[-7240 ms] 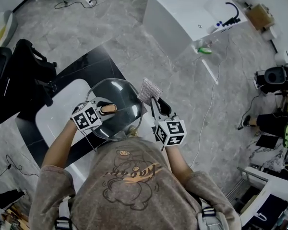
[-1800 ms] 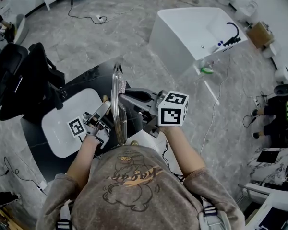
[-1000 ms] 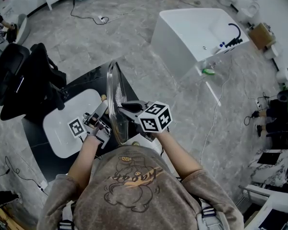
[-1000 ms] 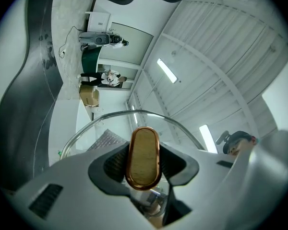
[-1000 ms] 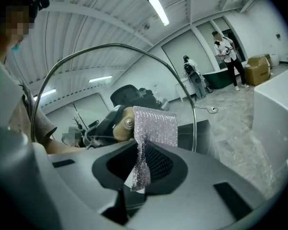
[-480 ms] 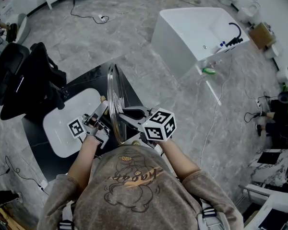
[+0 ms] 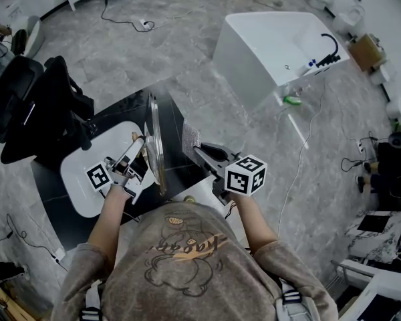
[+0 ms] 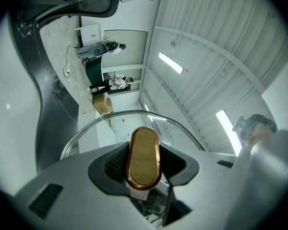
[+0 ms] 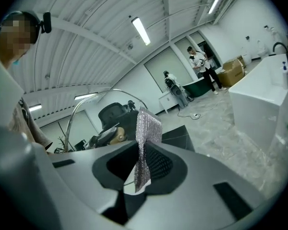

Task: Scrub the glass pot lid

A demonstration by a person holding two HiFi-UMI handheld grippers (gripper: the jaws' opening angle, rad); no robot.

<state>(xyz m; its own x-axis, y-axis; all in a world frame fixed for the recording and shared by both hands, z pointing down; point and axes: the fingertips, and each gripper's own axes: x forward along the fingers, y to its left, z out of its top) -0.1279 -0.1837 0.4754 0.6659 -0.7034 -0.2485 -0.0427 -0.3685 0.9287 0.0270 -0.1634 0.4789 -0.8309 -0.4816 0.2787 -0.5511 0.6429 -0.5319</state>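
Note:
The glass pot lid (image 7: 154,146) stands on edge over the black counter, seen edge-on in the head view. My left gripper (image 7: 135,158) is shut on the lid's wooden knob (image 8: 143,157), with the lid's rim (image 8: 134,113) arching beyond it. To the right of the lid and apart from the glass, my right gripper (image 7: 199,150) is shut on a silver scrub cloth (image 7: 189,137). In the right gripper view the cloth (image 9: 146,143) hangs upright between the jaws. The lid's rim (image 9: 79,110) and the knob (image 9: 116,137) show to its left.
A white sink basin (image 7: 80,172) is set in the black counter (image 7: 180,169) below the lid. A black chair (image 7: 33,105) stands at the left, a white tub (image 7: 267,39) at the upper right. Cables lie on the grey floor. People stand far off (image 9: 201,68).
My right gripper has drawn back to the right with the cloth, off the lid's glass. The left gripper and lid have shifted slightly left and down.

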